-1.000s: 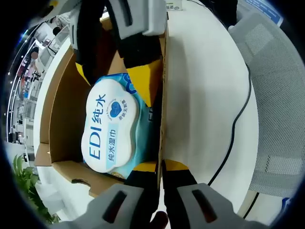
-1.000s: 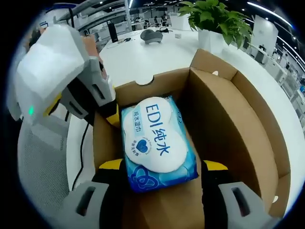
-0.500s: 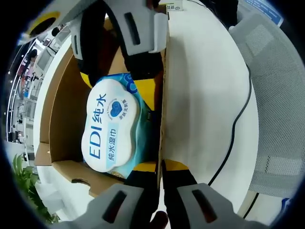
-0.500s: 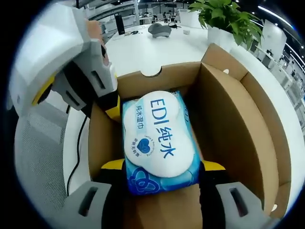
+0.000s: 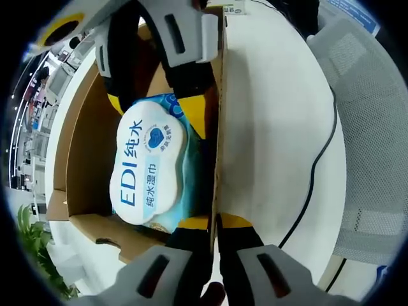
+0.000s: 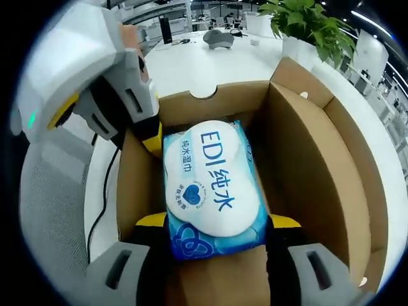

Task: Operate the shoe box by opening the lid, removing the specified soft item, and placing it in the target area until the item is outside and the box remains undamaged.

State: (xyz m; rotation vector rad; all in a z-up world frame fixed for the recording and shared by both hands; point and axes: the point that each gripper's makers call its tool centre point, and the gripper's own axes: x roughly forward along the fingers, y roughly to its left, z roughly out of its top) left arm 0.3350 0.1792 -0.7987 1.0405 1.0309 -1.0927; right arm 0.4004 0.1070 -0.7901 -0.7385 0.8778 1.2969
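Two grippers are being worked at one open brown cardboard shoe box point(image 6: 299, 159), whose lid is already folded back, and inside it a soft blue wet-wipe pack with a white label printed "EDI" point(image 6: 213, 182) is lying flat on the floor of the box. In the right gripper view, the right gripper point(image 6: 213, 229) is being set around the near end of the pack, its yellow-tipped jaws spread with one at about 8 o'clock and the other at about 4 o'clock of the pack, seemingly touching its sides though not visibly squeezing it. In the left gripper view, the left gripper point(image 5: 215, 223) is being kept pinched on the thin cardboard side wall at 6 o'clock, so the box is being steadied. For the step to be done well, the right jaws should probably be closed gently across the pack's width, low on its body rather than on the label flap, and the lift should be taken straight up, clear of the walls, while the wall is being held without being creased.
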